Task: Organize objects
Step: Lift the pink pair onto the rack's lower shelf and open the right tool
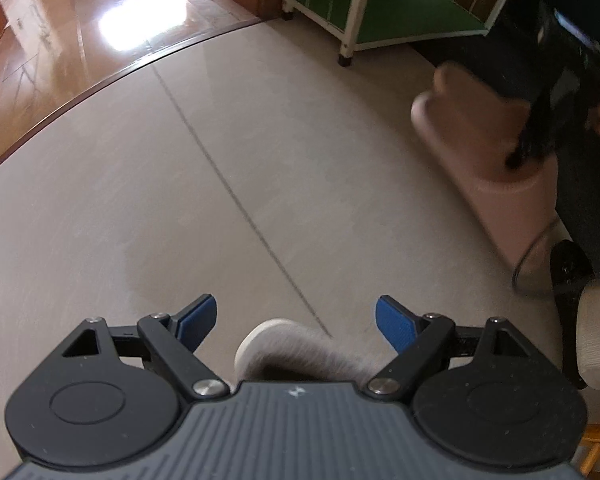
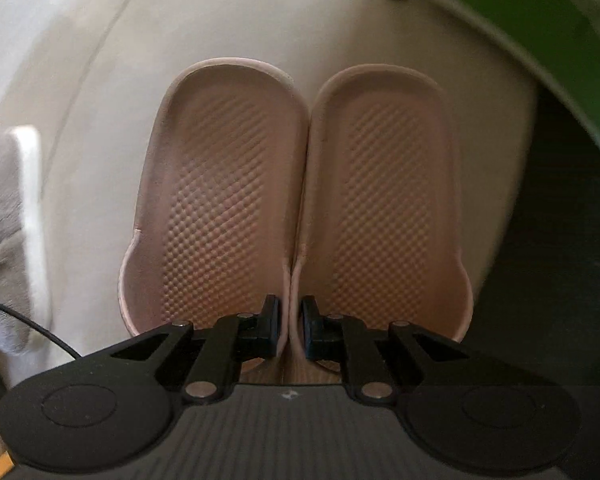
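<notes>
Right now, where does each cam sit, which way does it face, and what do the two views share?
Left wrist: on the left claw, open, looking down and forward over the floor at a grey slipper; the right claw shows far right.
Right wrist: on the right claw, shut on the inner edges of the pink slippers, looking along their insoles.
Shared: pink slippers, floor, green shelf, grey slipper.

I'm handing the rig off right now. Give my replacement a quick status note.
Right tool: shut on the pink slippers, pinching their touching inner edges, pair held side by side, off the floor.
Left tool: open, empty, above a grey slipper on the floor.
Done: pink pair picked up.
Left: set it down, probably at the white rack with green shelf; then the grey slipper.
</notes>
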{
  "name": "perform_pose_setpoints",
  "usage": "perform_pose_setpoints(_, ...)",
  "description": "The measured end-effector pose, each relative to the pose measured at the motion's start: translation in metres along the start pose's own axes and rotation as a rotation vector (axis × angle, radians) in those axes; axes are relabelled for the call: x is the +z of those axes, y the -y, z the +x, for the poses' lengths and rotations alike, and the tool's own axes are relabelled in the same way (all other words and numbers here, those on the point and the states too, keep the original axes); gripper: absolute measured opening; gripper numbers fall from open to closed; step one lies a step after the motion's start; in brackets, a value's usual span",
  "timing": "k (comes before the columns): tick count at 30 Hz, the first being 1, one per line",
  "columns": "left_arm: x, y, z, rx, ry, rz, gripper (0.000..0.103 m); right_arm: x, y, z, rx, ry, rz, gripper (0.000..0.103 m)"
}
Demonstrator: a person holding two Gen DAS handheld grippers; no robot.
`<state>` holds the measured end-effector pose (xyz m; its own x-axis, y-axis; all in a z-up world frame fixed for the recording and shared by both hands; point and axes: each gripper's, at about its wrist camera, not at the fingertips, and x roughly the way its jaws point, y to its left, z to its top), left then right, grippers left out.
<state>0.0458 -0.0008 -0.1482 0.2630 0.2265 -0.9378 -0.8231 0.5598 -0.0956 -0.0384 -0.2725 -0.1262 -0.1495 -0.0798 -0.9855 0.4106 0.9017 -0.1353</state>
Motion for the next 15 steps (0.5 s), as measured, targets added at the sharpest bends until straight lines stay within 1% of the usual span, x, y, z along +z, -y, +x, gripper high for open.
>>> perform_pose_setpoints(4, 0.023, 0.02, 0.009, -0.009, -0.026, 0.063, 0.087, -0.003, 0.065, -0.018, -0.072, 0.045, 0.061, 0.014)
perform_pose_setpoints(8, 0.043, 0.04, 0.02, -0.031, -0.047, 0.106, 0.087, 0.0, 0.132, -0.03, -0.142, 0.097, 0.126, 0.014)
perform_pose_setpoints(15, 0.07, 0.073, 0.045, -0.071, -0.089, 0.183, 0.087, 0.018, 0.24, -0.041, -0.279, 0.191, 0.211, 0.014)
